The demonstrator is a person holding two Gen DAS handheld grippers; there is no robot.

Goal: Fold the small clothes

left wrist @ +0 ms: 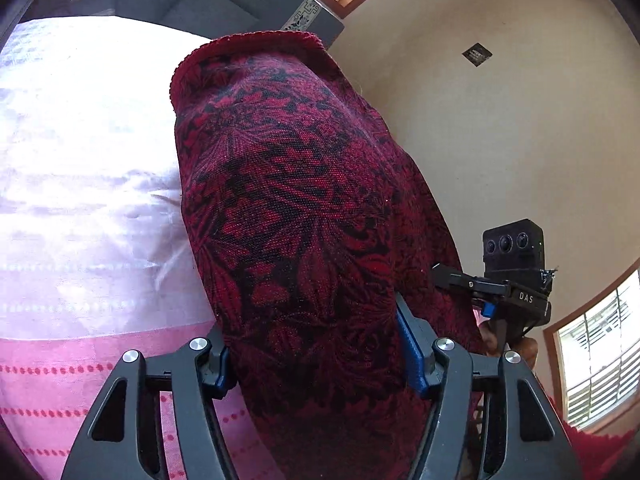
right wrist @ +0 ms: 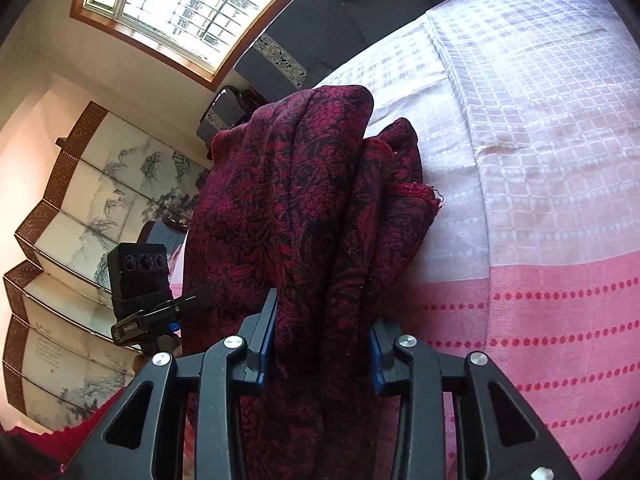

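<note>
- Pale walls and barred windows ring a bed dressed in a pink and white checked cover, with a painted folding screen standing far left in the right wrist view.
- On the left side, the left gripper has the red and black patterned cloth running between its blue-padded fingers; the fingers stand fairly wide, and the fabric fills the gap and drapes over them, so a firm clamp cannot be confirmed.
- Between the two tools the cloth hangs lifted above the bed cover, its stitched hem at the far end, not lying flat anywhere visible.
- On the right side, the right gripper has a thick bunched roll of the same cloth between its fingers, which press against it on both sides and appear clamped on it.
- Each tool shows in the other's view, near the cloth's outer edge.
- Risk, as a judgement: the loose left hold could let the fabric slide out once it is pulled taut.
- The right side holds several gathered layers, so a fold laid from here may come out lumpy or uneven.
- Draped fabric covers both cameras' near view, so lining up edges on the cover would be hard to check.
</note>
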